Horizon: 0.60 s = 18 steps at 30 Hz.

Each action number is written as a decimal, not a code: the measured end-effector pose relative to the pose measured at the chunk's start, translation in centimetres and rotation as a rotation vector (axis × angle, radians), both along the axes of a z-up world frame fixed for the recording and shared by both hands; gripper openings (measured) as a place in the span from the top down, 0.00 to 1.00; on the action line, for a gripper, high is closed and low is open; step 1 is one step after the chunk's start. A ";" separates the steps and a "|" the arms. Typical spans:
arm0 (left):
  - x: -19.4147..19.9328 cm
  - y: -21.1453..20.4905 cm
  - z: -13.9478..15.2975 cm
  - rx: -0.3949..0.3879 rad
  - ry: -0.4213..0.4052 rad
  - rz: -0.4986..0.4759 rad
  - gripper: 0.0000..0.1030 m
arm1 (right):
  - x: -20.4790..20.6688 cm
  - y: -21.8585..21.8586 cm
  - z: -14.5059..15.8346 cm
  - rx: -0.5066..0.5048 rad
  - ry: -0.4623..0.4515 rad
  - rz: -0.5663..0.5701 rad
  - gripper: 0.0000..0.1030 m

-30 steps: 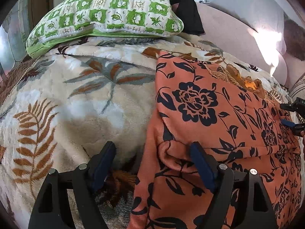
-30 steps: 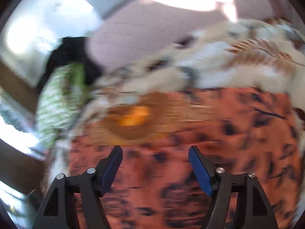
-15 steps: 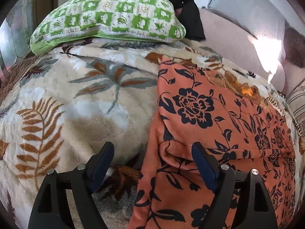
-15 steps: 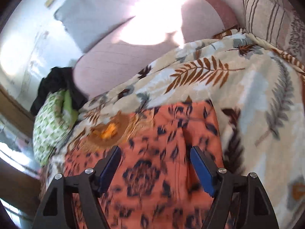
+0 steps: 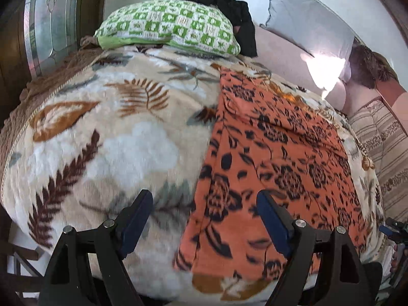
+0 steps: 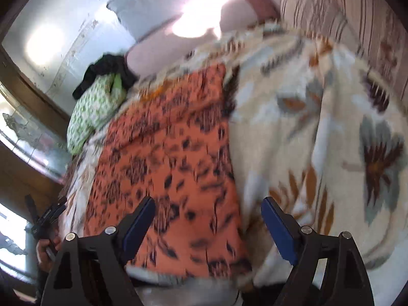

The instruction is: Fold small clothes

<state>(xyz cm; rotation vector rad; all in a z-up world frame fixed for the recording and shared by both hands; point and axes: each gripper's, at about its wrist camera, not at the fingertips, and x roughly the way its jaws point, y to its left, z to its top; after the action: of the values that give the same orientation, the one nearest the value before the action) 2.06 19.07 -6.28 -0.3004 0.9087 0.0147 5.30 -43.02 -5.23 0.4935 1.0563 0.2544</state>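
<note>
An orange garment with a black flower print [image 5: 275, 168] lies flat on the cream leaf-patterned blanket [image 5: 107, 137], with its sides folded in. It also shows in the right wrist view [image 6: 168, 168]. My left gripper [image 5: 204, 219] is open and empty above the garment's near left edge. My right gripper [image 6: 207, 227] is open and empty above the garment's near right edge. The right gripper shows at the far right of the left wrist view [image 5: 394, 230], and the left gripper at the far left of the right wrist view [image 6: 47, 216].
A green checked pillow [image 5: 168, 25] with a black cloth [image 5: 229, 5] on it lies at the head of the bed. A grey pillow [image 5: 308, 23] and a striped cushion [image 5: 382, 148] lie to the right. A wooden door frame [image 5: 84, 7] stands at the left.
Both grippers have pulled back toward the near edge of the bed and risen. The garment now shows nearly whole. Both stay open.
</note>
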 end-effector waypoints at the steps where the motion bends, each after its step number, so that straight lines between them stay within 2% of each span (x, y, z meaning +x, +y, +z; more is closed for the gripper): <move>1: -0.8 -0.3 -0.6 -0.004 0.019 -0.006 0.19 | -0.3 -0.1 -0.8 0.008 0.021 0.007 0.15; 5: -2.4 -0.9 -3.0 -0.045 0.098 -0.013 0.19 | -0.9 -0.7 -3.7 0.077 0.080 0.010 0.15; 8: -2.8 -1.2 -4.1 -0.060 0.138 0.000 0.19 | -1.2 -0.7 -4.7 0.111 0.090 0.025 0.16; 11: -2.9 -1.2 -4.3 -0.051 0.133 0.006 0.19 | -0.9 0.5 -4.9 0.047 0.102 0.074 0.16; 13: -2.9 -1.4 -4.6 -0.053 0.152 -0.002 0.19 | -0.8 0.6 -5.5 0.045 0.126 0.081 0.16; 16: -3.1 -1.6 -4.4 -0.065 0.135 -0.014 0.19 | -1.0 0.9 -6.3 0.048 0.149 0.092 0.17; 17: -3.1 -1.6 -4.3 -0.060 0.128 -0.014 0.19 | -1.1 1.0 -6.7 0.056 0.150 0.092 0.19; 18: -3.1 -1.6 -4.4 -0.055 0.125 -0.014 0.19 | -1.2 1.1 -7.0 0.058 0.155 0.092 0.25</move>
<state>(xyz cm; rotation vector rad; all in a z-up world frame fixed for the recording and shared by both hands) -1.08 17.43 -10.66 -0.3472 1.0362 -0.0042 4.12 -41.93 -12.18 0.5240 1.2270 0.3331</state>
